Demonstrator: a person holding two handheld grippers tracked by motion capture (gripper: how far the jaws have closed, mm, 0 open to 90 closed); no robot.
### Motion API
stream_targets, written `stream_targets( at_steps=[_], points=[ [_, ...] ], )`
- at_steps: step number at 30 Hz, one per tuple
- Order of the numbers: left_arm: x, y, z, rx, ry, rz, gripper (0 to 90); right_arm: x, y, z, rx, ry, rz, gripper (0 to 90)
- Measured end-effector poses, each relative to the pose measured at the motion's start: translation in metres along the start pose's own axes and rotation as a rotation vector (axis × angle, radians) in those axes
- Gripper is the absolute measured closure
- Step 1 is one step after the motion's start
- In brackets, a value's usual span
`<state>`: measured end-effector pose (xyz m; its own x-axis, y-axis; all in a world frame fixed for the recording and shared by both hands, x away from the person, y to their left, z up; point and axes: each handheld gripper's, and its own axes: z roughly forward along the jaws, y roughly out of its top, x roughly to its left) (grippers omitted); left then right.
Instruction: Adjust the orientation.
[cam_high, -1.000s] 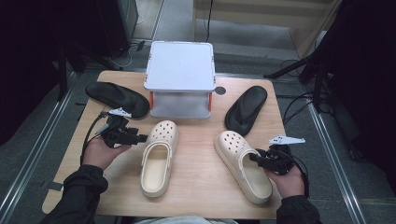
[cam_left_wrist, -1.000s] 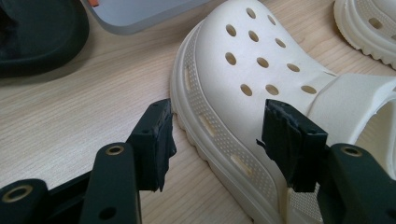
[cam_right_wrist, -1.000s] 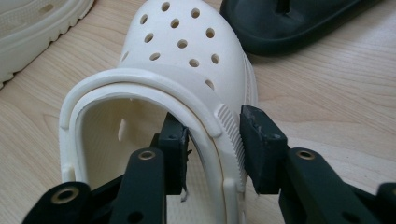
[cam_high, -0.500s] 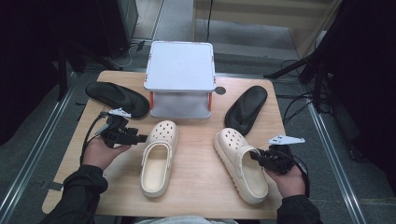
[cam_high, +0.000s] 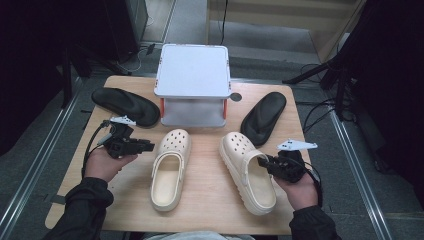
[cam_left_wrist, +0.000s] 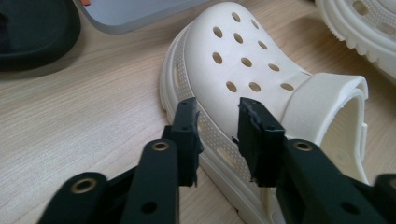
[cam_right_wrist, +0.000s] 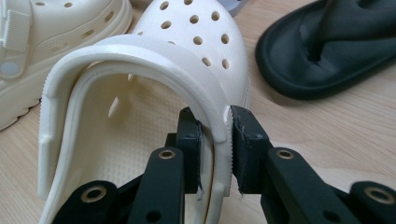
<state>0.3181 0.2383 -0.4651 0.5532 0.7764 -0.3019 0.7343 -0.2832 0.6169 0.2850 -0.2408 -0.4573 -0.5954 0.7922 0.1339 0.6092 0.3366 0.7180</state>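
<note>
A black sandal (cam_high: 125, 104) lies at the far left corner of the bench (cam_high: 210, 210), toe pointing inward. Just in front of it, the left gripper (cam_high: 148, 146) hovers beside the left cream clog (cam_high: 170, 167); in the left gripper view its jaws stand parted, level with the clog's (cam_left_wrist: 243, 70) perforated side wall, and hold nothing. They look very close to the wall, though contact cannot be told. That clog sits left of the bench's middle, toe toward the far edge. Behind it, at the middle of the far edge, stands a small grey two-tier shelf (cam_high: 193, 70) with orange posts.

Right of the middle lies the right cream clog (cam_high: 247, 170), angled with its heel toward the near right corner. The right gripper (cam_high: 264, 163) is clamped on it: the right gripper view shows the jaws pinching the rim (cam_right_wrist: 217, 126) of the clog's opening, one jaw inside and one outside. A second black sandal (cam_high: 263, 116) rests at the far right corner.

The likely trouble is the narrow pinch on soft foam. If the clog is lifted from this one rim point, it may swing toe-down, twist in the jaws or slip free, and could knock the neighbouring clog or sandal. On the left, closing on a sloped wall could push that clog away instead of gripping it.
</note>
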Motion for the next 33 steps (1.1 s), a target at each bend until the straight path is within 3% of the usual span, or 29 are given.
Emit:
stream_targets(
  at_steps=[10,15,21,28,33],
  points=[
    [-0.002,-0.008,-0.001,-0.016,-0.035,0.013,89.5,0.022,0.023,0.023,0.018,0.013,-0.029,75.9],
    [-0.003,-0.011,0.003,-0.016,-0.057,0.017,90.0,0.03,0.036,0.037,0.032,0.007,-0.039,75.9],
    [-0.002,-0.018,0.012,0.021,-0.065,0.017,90.0,0.038,0.048,0.057,0.064,-0.002,-0.063,75.8],
    [-0.001,-0.025,0.018,0.04,-0.061,-0.012,90.0,0.046,0.051,0.071,0.101,-0.029,-0.101,75.3],
    [-0.005,-0.026,0.022,0.058,-0.061,-0.003,90.0,0.05,0.052,0.079,0.117,-0.033,-0.104,75.1]
  ],
)
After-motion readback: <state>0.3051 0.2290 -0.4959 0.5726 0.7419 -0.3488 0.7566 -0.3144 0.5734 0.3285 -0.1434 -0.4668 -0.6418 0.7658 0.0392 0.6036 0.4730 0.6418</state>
